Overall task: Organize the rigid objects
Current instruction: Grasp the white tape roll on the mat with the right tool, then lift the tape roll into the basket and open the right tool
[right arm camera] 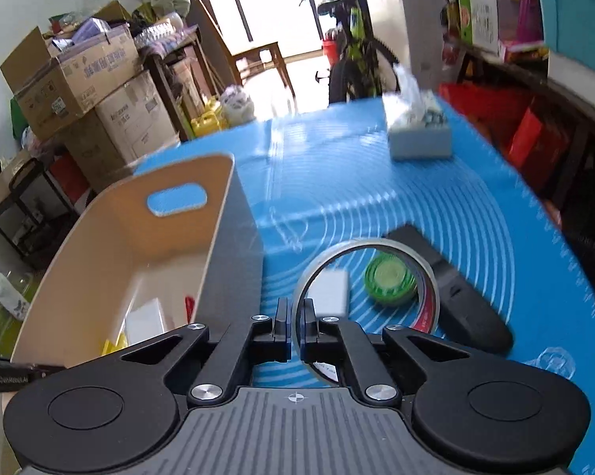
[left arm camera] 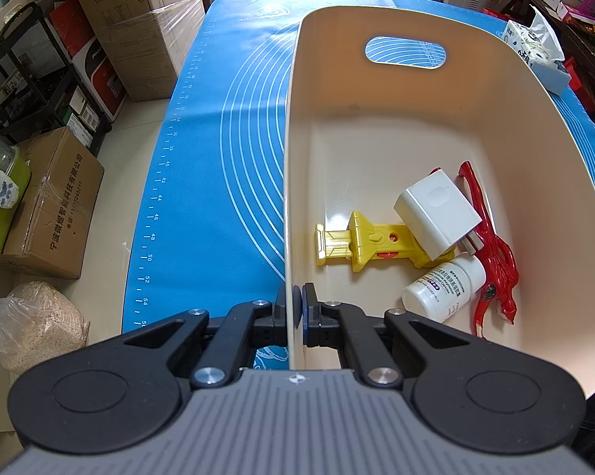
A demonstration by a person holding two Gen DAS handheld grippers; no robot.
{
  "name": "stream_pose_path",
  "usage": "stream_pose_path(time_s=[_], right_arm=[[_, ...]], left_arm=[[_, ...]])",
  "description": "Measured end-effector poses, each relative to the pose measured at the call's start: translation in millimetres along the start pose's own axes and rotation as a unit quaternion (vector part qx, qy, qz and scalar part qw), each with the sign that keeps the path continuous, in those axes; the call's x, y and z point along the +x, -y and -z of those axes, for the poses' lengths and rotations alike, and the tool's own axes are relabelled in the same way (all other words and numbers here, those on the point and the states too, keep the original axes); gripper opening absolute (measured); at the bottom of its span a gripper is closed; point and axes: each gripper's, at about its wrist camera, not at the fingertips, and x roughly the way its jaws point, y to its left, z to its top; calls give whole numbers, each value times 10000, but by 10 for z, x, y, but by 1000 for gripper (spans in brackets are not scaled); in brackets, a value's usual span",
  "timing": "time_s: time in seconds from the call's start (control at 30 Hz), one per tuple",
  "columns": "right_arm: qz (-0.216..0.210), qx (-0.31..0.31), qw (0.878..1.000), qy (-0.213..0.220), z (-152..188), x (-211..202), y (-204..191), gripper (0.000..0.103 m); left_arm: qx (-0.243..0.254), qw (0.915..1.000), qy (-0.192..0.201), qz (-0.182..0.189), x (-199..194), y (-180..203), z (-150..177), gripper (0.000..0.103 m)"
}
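Left wrist view, left gripper [left arm camera: 296, 308]: its black fingers pinch the thin side wall of the cream plastic bin with an oval handle cut-out [left arm camera: 495, 126], one pad on each face of the wall.
Left wrist view, bin contents: a yellow plastic toy piece with a red dot [left arm camera: 360, 243] lies flat on the bin floor; a white cube-shaped plug adapter [left arm camera: 436, 209] leans on the toy's right end; a small white pill bottle with a printed label [left arm camera: 441, 287] lies on its side just below the adapter; a red plastic figure [left arm camera: 491, 245] lies along the right wall, touching bottle and adapter.
Left wrist view, surroundings: the bin stands on a blue baking mat with white rings and ruler marks [left arm camera: 202, 166]; a tissue pack [left arm camera: 535, 55] sits beyond the bin's far right corner.
Right wrist view, right gripper [right arm camera: 296, 316]: pressed together on the band of a roll of clear tape with a red-printed core [right arm camera: 376, 245], which stands upright on edge.
Right wrist view, on the mat: a green round disc [right arm camera: 390, 279] and a small white block [right arm camera: 331, 291] show through the roll's ring; a black elongated device [right arm camera: 455, 281] lies just right of the roll.
Right wrist view, bin: it stands to the left of the roll; only white, yellow and red scraps of its contents show, blurred.
Only in left view: the bin's contents in full.
Only in right view: tape, disc, block, black device.
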Motion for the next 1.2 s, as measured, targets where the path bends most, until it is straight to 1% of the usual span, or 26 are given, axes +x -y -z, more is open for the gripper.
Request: stream_pose_path(time_s=[0.1,0.27,0.4,0.6,0.67,0.77,0.9,1.07,1.2], right_arm=[[21,-110,9998,175,-113,-87,-43,15],[-102,-384,9983,418,-302,-206,-205,15],[-288,-731,9957,493,-408,-232,-443,15],[-577,-1320,9883,498,-456,-165,-891,15],[-679,-1473,9858,434,-459,-113,-1035,15],[-709,-1751,9810,431,-413,-21,-1223,15],[-851,-1796,9799,164,-339,143,-1372,15],[-943,-2037,9743,-212,-177,316,-1550,15],[-1026,-2006,9732,-451,-83,423,-1576,15]], left_arm=[[3,10000,0,-3,0,0,0,6],[2,10000,0,-3,1,2,0,7],[1,10000,0,1,1,3,0,6],[2,10000,0,1,-6,-1,4,6],[4,10000,0,-1,-6,0,4,6],[5,10000,-1,-5,-8,-1,5,6],[6,10000,2,0,-7,-20,7,6],[13,10000,0,-9,-9,-21,6,6],[9,10000,1,-10,-7,-24,7,6]])
